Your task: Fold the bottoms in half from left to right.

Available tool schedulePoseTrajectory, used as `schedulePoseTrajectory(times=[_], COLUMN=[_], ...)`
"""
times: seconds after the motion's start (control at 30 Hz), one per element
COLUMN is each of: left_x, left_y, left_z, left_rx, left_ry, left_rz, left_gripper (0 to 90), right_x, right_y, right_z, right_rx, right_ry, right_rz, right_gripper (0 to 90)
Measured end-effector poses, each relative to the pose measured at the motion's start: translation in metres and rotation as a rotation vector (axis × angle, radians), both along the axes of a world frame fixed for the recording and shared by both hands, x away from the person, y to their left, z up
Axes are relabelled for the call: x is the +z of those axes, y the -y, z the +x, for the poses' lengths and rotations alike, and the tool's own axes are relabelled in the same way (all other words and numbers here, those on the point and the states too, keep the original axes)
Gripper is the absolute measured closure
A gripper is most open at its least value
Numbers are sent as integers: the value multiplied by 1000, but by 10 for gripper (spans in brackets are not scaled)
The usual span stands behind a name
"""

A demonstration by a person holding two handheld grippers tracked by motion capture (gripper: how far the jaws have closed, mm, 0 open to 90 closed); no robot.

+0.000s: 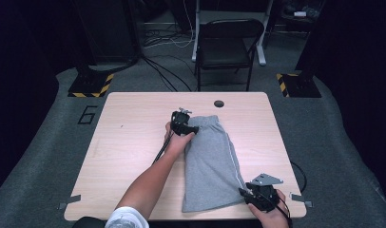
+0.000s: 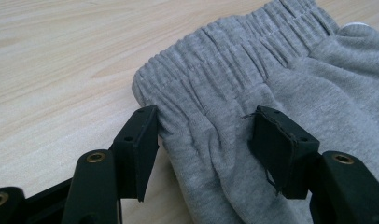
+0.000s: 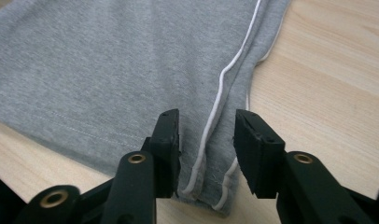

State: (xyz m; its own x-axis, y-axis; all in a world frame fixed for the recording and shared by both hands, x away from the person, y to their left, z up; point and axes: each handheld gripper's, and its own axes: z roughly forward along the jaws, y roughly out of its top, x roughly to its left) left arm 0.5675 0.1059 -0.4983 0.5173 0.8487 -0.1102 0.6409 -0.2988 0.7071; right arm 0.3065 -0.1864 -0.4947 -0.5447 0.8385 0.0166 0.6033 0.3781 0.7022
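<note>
Grey jersey shorts point(image 1: 210, 164) folded lengthwise on worktop point(image 1: 129, 142); left claw point(image 2: 204, 135) and right claw point(image 3: 206, 149) released, straddling waistband and hem corner for flat lay.

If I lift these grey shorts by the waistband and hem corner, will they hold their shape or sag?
The grey shorts will probably sag between the two grip points: the knit lies flat and limp on the table. The waistband is gathered elastic, so it may stretch and bunch. They look folded in half, so layers could slip apart unless both are pinched.

Bright table, dark surroundings, soft focus
</note>
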Motion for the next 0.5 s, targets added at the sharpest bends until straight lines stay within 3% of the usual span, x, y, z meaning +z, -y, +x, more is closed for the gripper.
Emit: schedulePoseTrajectory(times=[0.23,0.5], left_x=[-5,-12], left_y=[2,2], left_z=[-2,-3], left_rx=[0,5], left_ry=[-7,-42], left_rz=[3,6], left_gripper=[393,479], right_x=[-8,-11], right_y=[-2,-1], right_z=[6,7], right_rx=[-22,-28], right_ry=[-56,-83], right_rz=[-3,4], right_gripper=[545,547])
